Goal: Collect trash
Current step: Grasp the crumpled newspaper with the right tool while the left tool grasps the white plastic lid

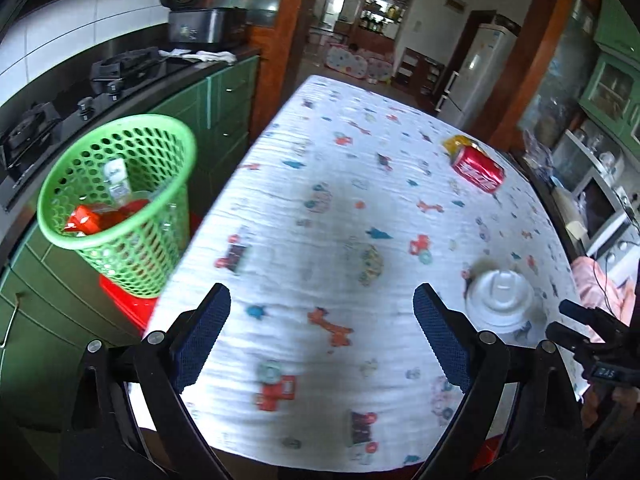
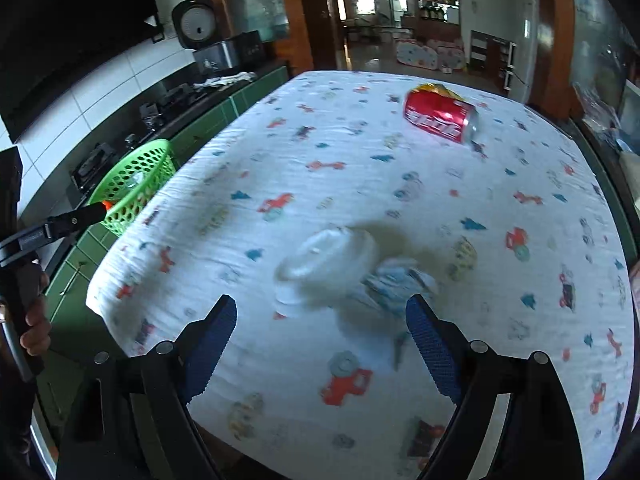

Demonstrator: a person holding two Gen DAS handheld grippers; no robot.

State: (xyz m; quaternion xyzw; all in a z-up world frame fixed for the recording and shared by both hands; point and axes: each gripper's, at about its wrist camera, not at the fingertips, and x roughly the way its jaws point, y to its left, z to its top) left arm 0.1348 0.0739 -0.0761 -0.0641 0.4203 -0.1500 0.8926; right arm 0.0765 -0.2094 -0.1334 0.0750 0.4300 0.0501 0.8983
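My left gripper [image 1: 322, 304] stands wide open over the near edge of the tabletop [image 1: 344, 184], nothing between its pads; my right gripper [image 2: 320, 314] is likewise spread wide and empty, the white lidded cup [image 2: 324, 272] lying blurred just beyond its fingertips; the red can [image 2: 440, 116] lies on its side toward the far right corner; the green basket [image 1: 120, 204], already holding trash, stands beside the left edge.

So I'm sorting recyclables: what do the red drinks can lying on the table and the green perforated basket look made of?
Red drinks can: likely aluminium, glossy printed body with a bare silvery end. Green perforated basket: looks like moulded plastic, smooth and slightly shiny, with a uniform hole pattern.
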